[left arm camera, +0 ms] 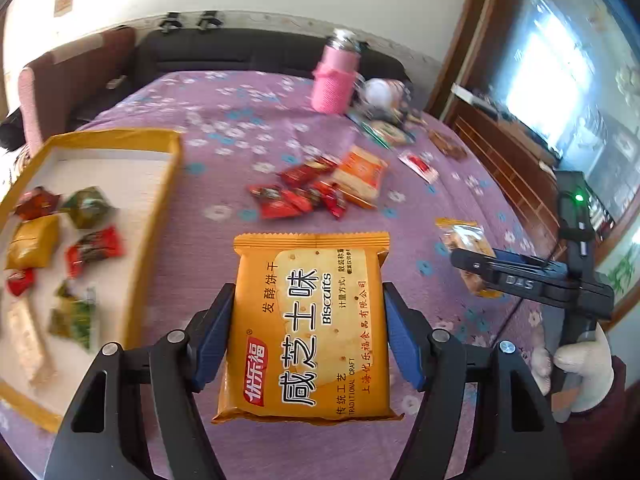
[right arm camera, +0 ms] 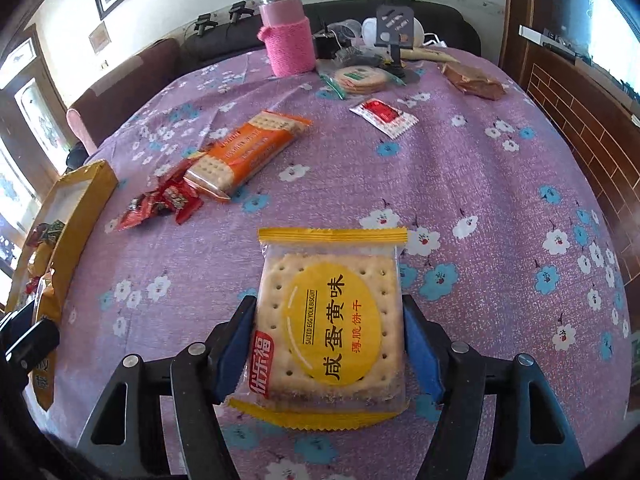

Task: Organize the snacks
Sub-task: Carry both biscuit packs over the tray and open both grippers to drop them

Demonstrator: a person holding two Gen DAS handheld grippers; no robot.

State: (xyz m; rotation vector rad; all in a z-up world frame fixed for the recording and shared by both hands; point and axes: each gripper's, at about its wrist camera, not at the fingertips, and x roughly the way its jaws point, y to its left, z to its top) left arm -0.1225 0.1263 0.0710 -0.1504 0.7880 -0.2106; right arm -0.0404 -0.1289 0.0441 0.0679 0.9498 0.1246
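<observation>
My left gripper (left arm camera: 308, 296) is shut on an orange biscuit packet (left arm camera: 312, 320), its blue pads pressing both side edges and holding it above the purple floral tablecloth (left arm camera: 192, 264). To its left lies a gold-rimmed box (left arm camera: 154, 208) with a white floor and several wrapped snacks inside. My right gripper (right arm camera: 328, 304) is shut on a yellow salted egg yolk biscuit packet (right arm camera: 332, 320), gripped the same way by its sides. In the left wrist view the right gripper (left arm camera: 480, 268) shows at the right with that packet (left arm camera: 460, 238), held by a white-gloved hand (left arm camera: 588, 364).
Red candies (right arm camera: 160, 202) and an orange cracker pack (right arm camera: 248, 152) lie mid-table. Farther back are a red-and-white sachet (right arm camera: 384, 116), round crackers (right arm camera: 360, 78), a brown packet (right arm camera: 472, 80) and a pink-sleeved bottle (right arm camera: 286, 36). A dark sofa runs behind the table.
</observation>
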